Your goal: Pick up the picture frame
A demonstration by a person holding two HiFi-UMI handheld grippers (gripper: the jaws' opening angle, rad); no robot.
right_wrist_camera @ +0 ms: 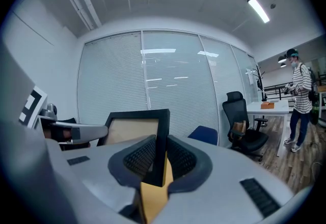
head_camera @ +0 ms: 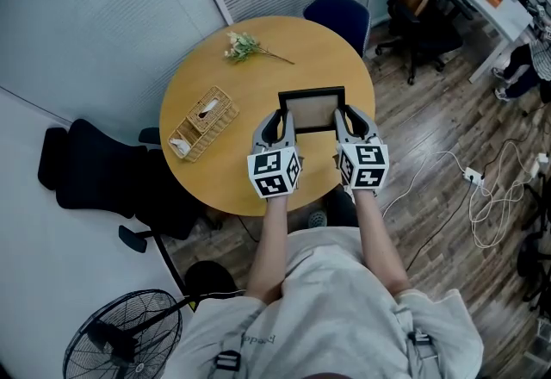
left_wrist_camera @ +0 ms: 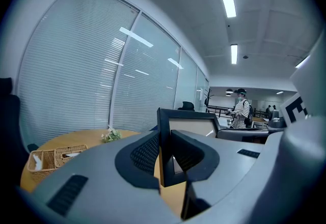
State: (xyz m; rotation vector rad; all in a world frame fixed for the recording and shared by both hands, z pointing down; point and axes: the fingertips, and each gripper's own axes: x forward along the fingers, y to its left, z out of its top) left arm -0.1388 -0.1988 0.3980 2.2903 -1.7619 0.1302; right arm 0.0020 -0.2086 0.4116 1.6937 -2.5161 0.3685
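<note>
A black picture frame (head_camera: 312, 109) with a pale backing stands upright near the front of the round wooden table (head_camera: 258, 80). My left gripper (head_camera: 279, 122) is shut on its left side and my right gripper (head_camera: 348, 119) on its right side. In the left gripper view the frame's (left_wrist_camera: 183, 113) left bar sits pinched between the ribbed pads of that gripper (left_wrist_camera: 165, 155). The right gripper view shows the frame's (right_wrist_camera: 137, 114) right bar clamped in that gripper (right_wrist_camera: 158, 157). Whether the frame's bottom edge touches the table I cannot tell.
A wicker basket (head_camera: 205, 121) lies on the table's left side and a small bunch of flowers (head_camera: 245, 46) at the back. A blue chair (head_camera: 337, 14), black chairs (head_camera: 95, 166) (head_camera: 422, 7), a floor fan (head_camera: 120, 338) and floor cables (head_camera: 491, 188) surround the table. A person (right_wrist_camera: 300, 95) stands far off.
</note>
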